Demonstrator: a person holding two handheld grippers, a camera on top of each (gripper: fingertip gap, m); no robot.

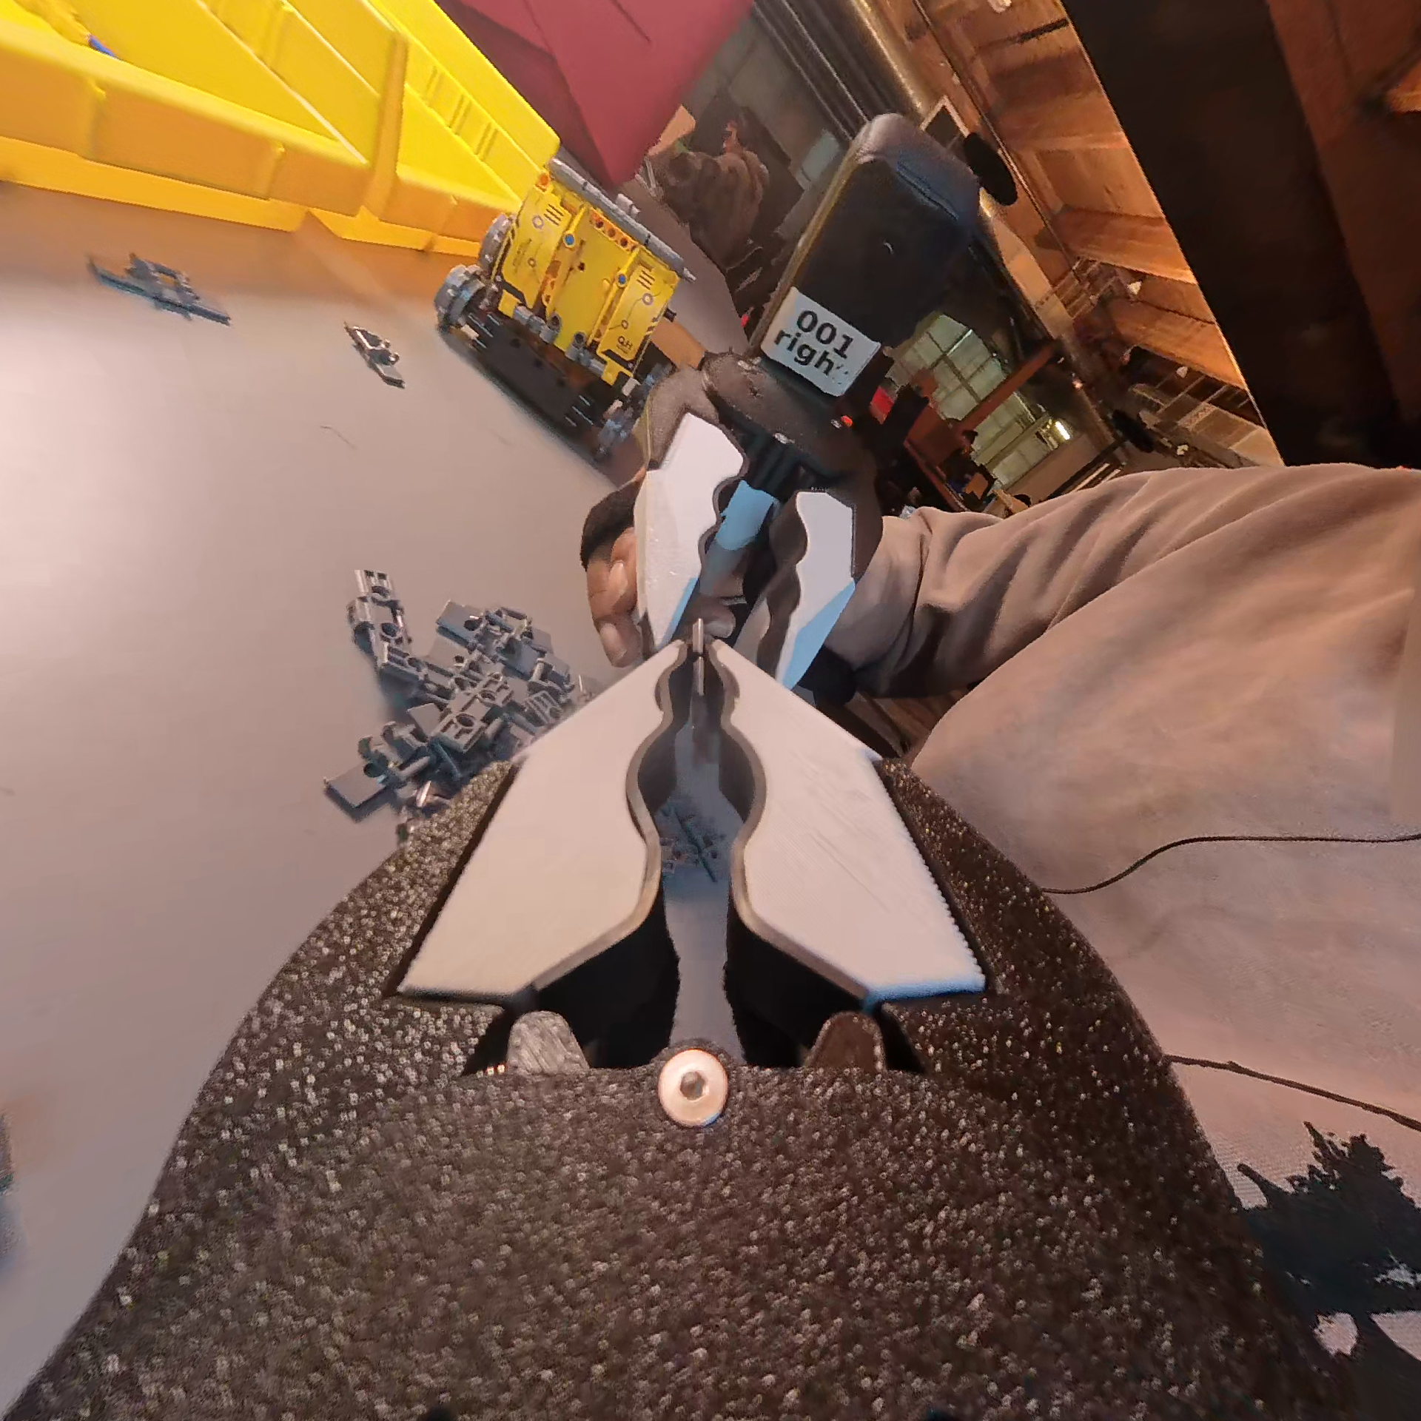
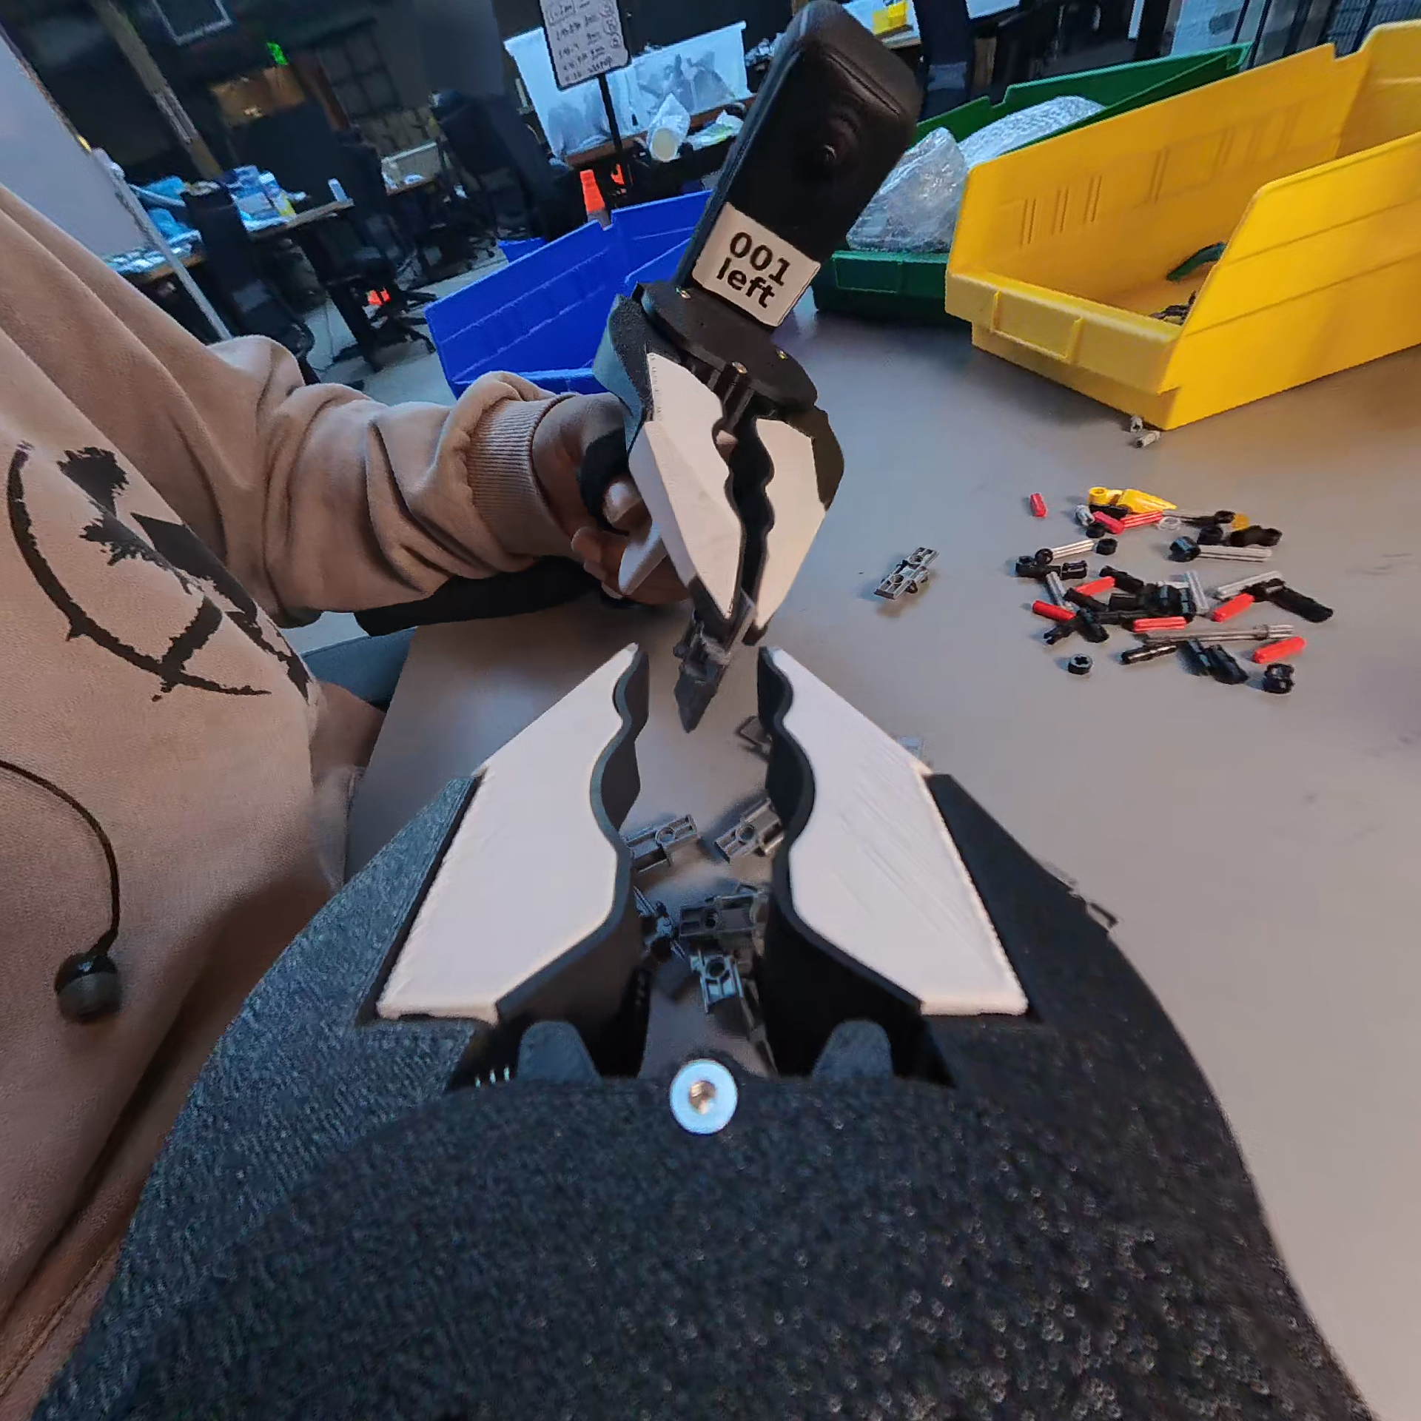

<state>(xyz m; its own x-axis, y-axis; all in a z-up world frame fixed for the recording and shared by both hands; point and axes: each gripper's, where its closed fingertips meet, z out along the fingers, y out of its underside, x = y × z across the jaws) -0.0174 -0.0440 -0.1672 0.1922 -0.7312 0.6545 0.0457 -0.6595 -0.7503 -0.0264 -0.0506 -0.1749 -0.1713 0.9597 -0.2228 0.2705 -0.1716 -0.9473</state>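
Closest in the left wrist view, the left gripper (image 1: 698,653) has its two pale fingers drawn nearly together at the tips, pinched on a small dark grey plastic piece (image 1: 698,677) that stands between them. The right wrist view shows this same piece (image 2: 703,669) hanging down from the left gripper's tips, above the grey table (image 2: 1000,846) and just ahead of the right gripper (image 2: 700,661). The right gripper's fingers are spread wide apart with nothing between the tips; the held piece sits just in front of that gap, and I cannot tell whether it touches either finger.

Beneath the right gripper lies a heap of grey building pieces (image 2: 715,923), seen between its fingers; in the left wrist view the same heap (image 1: 461,700) lies on the table just left of the grippers. A person's hand (image 2: 623,523) in a tan sleeve (image 2: 384,477) holds the left gripper's handle.

Farther out on the table, one lone grey piece (image 2: 907,573) lies apart, and beyond it a scatter of black, red and grey pins and axles (image 2: 1169,592). A yellow and grey brick-built model (image 1: 569,300) stands farther back. At the table's far side are a yellow bin (image 2: 1153,307), a green bin (image 2: 876,284) and a blue bin (image 2: 538,307).
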